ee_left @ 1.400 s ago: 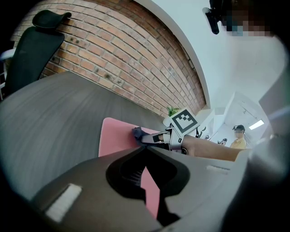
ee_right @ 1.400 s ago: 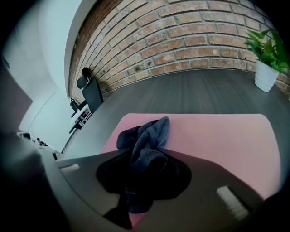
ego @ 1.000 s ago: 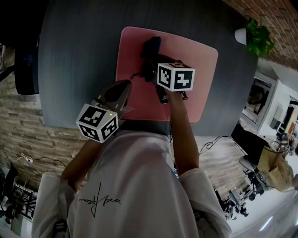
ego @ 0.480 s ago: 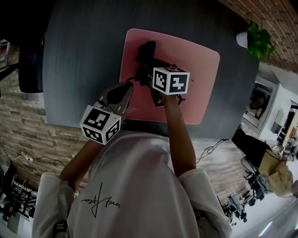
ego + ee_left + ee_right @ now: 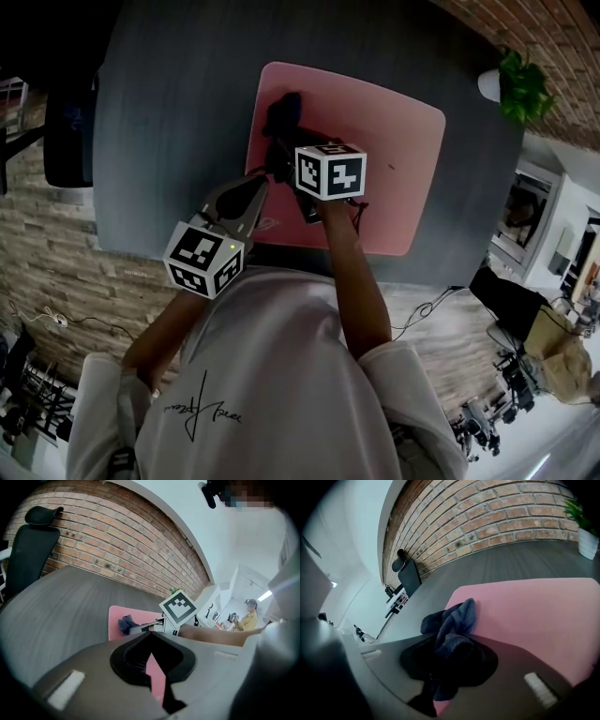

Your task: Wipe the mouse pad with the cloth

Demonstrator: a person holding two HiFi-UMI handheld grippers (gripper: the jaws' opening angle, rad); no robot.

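The mouse pad (image 5: 394, 159), a single pink one, lies flat on the dark desk (image 5: 169, 141). Our one cloth (image 5: 452, 634), dark blue and bunched, rests on the pad's left part. Our right gripper (image 5: 449, 660) is clamped on the cloth, which bulges out ahead of its jaws. Our left gripper (image 5: 151, 633) hangs behind and to the left of the right one, at the pad's near left edge, its jaws closed tip to tip on nothing. Far ahead and right of the right gripper, one potted plant (image 5: 520, 80) stands at the desk's corner. One black chair (image 5: 28, 545) stands left of the left gripper, beyond the desk.
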